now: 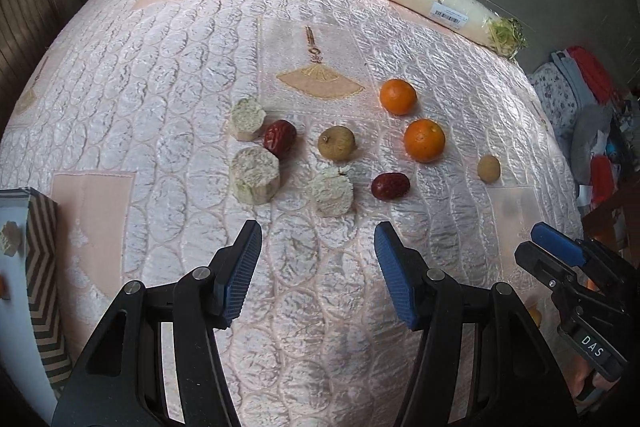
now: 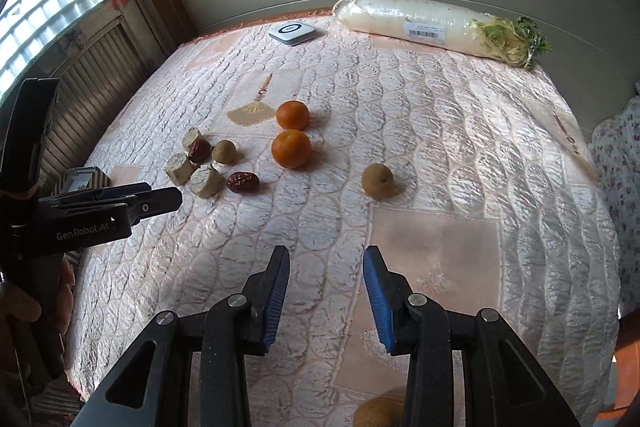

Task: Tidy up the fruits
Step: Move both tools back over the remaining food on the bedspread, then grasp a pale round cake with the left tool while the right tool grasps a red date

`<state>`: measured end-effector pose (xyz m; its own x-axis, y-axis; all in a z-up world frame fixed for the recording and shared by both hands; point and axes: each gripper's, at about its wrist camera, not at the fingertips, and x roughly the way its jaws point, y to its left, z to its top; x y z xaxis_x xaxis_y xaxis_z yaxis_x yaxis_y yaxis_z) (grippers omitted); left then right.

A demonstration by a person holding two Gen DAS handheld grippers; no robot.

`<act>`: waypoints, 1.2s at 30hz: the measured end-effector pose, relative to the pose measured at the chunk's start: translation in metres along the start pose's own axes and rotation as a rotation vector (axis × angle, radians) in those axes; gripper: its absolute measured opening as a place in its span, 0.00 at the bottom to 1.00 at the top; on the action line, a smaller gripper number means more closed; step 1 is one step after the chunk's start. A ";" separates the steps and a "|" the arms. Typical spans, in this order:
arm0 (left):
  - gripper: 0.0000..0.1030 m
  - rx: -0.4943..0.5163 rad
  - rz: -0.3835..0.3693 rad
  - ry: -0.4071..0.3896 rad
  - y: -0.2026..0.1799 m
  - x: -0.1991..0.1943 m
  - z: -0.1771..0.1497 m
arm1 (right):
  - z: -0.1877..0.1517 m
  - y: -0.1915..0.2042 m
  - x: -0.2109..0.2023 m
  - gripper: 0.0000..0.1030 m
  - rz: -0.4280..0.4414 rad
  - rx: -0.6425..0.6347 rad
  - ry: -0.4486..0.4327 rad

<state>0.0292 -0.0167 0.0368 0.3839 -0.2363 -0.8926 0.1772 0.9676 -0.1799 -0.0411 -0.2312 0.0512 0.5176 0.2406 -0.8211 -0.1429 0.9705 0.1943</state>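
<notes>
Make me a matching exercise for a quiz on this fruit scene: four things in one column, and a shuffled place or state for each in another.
Things:
1. white radish
2. far red date
3. lone longan
4. left gripper

Places or states:
A. touching a pale cut chunk
B. wrapped in plastic, at the far edge of the cloth
C. open, holding nothing
D. alone, to the right of the oranges

Pairs: 1-B, 2-A, 3-D, 4-C
</notes>
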 end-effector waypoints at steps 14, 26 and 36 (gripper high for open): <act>0.39 0.084 0.032 -0.014 -0.014 0.031 0.014 | 0.003 -0.012 0.003 0.35 0.032 0.017 -0.003; 0.28 0.074 0.052 -0.027 -0.007 0.013 0.008 | 0.029 0.024 0.032 0.36 0.084 -0.040 0.020; 0.28 0.022 0.093 -0.045 0.014 -0.012 -0.005 | 0.049 0.059 0.070 0.36 0.115 0.009 0.054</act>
<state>0.0228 -0.0003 0.0433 0.4397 -0.1493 -0.8856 0.1586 0.9835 -0.0871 0.0276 -0.1562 0.0315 0.4518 0.3492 -0.8209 -0.1909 0.9367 0.2934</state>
